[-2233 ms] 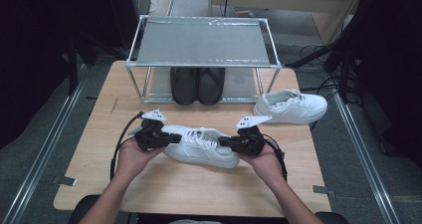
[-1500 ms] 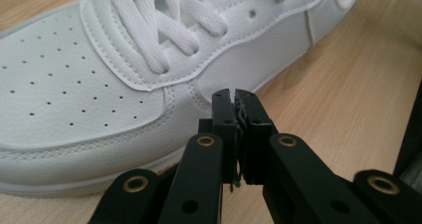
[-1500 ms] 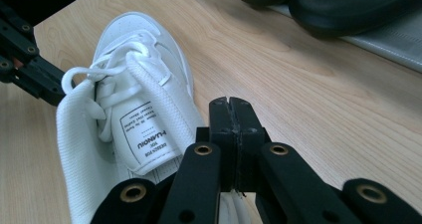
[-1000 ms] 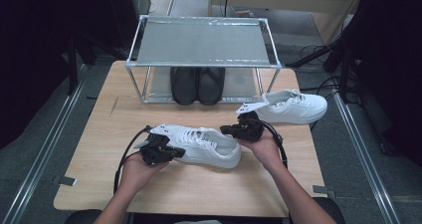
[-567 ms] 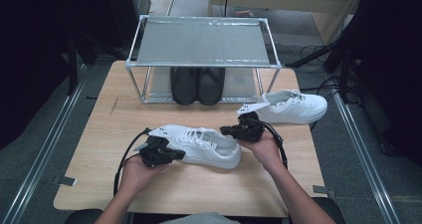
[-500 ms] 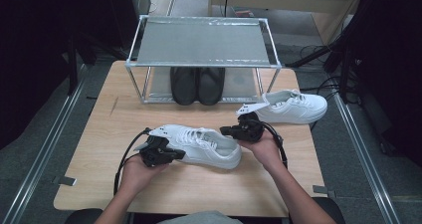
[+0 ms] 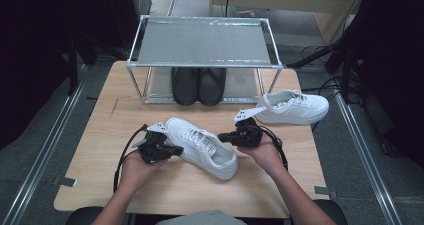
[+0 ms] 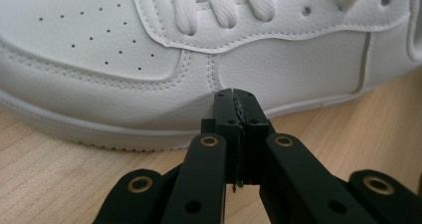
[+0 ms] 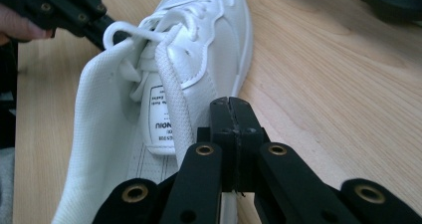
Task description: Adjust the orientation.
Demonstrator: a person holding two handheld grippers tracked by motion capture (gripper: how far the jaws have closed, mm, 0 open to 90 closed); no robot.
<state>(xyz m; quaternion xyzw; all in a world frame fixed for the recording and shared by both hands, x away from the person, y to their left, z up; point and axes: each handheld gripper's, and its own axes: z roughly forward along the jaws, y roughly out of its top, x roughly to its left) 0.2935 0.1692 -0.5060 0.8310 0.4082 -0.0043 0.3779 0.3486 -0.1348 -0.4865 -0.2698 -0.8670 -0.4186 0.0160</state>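
A white sneaker [image 7: 202,147] lies slantwise on the wooden table [image 7: 280,185], its toe toward the far left. My left gripper [image 7: 176,150] is shut with nothing between its jaws. In the left gripper view its tips [image 8: 235,97] press against the sneaker's side wall [image 8: 149,59] just above the sole. My right gripper [image 7: 221,136] is also shut and empty. Its tips [image 9: 231,104] sit beside the sneaker's collar and tongue [image 9: 164,119] on the opposite side. The left gripper [image 9: 64,10] appears beyond the laces in the right gripper view.
A second white sneaker [image 7: 295,107] stands at the right, behind my right hand. A metal shoe rack [image 7: 202,40] stands at the table's far edge, with a pair of black shoes [image 7: 198,85] on its lower level. Bare wood lies at the left and front.
Since the earliest frame the sneaker has turned from lying crosswise to slanting; the right gripper went farther away, the left came nearer. Over the last second nothing has moved.
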